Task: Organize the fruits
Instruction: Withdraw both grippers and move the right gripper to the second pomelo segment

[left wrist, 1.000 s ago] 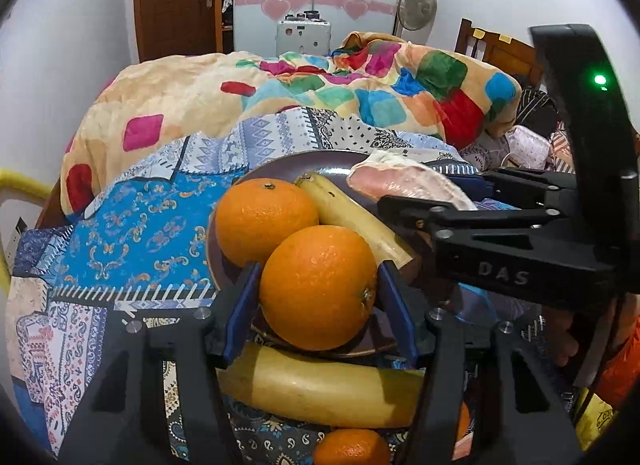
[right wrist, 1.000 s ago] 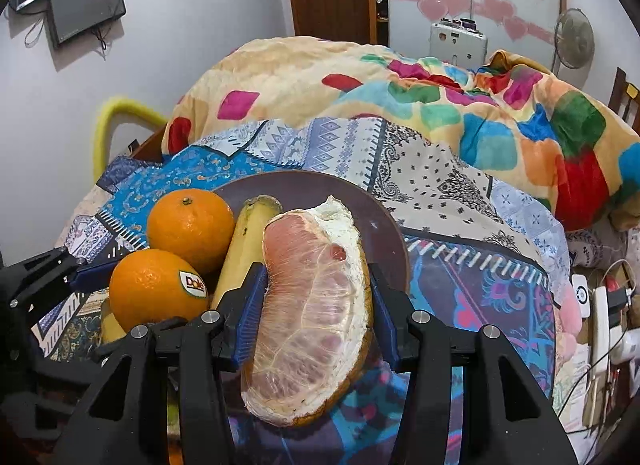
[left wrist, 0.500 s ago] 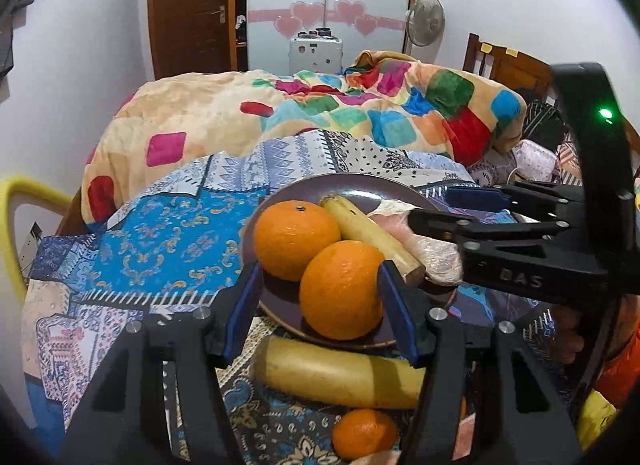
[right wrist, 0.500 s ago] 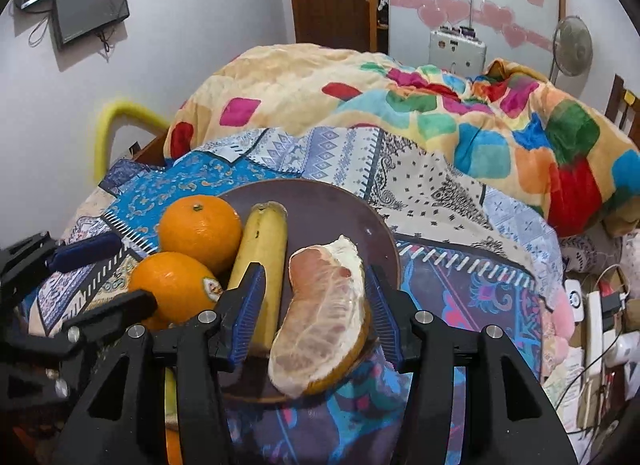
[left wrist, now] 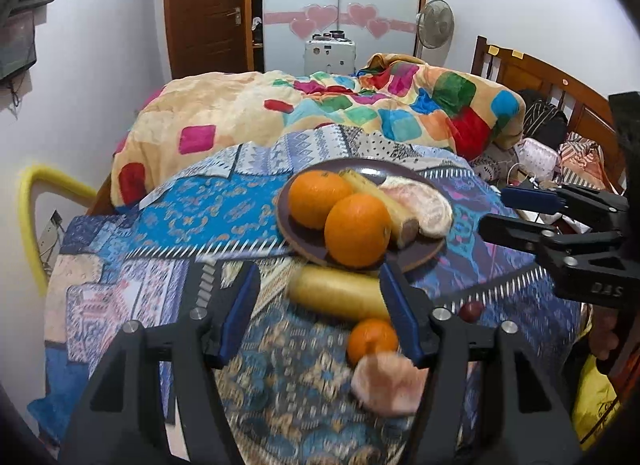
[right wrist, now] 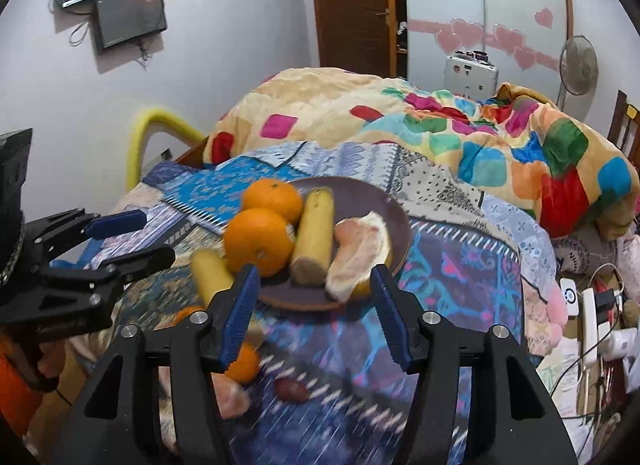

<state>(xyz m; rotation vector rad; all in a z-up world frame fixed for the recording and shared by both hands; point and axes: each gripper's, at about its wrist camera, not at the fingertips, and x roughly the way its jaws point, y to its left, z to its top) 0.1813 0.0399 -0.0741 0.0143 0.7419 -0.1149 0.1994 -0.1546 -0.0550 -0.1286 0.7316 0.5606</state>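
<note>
You've pulled both tongs back off the dark round plate (left wrist: 416, 261), jaws just widening, both empty; left tongs (left wrist: 320, 313) sit nearest the loose yellow banana (left wrist: 336, 297), lying crosswise.

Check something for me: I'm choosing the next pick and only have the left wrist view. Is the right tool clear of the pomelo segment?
Observer: Yes. The right tool is open, its jaws have just been opening, and nothing is between the pads. The pomelo segment lies on the plate.
Operator: Anything beyond the plate's right side?
Observer: A white power strip with cables lies past the cloth's edge.
Operator: And the near orange?
Observer: The near orange seems to carry a small pale sticker on the side facing the banana.
</note>
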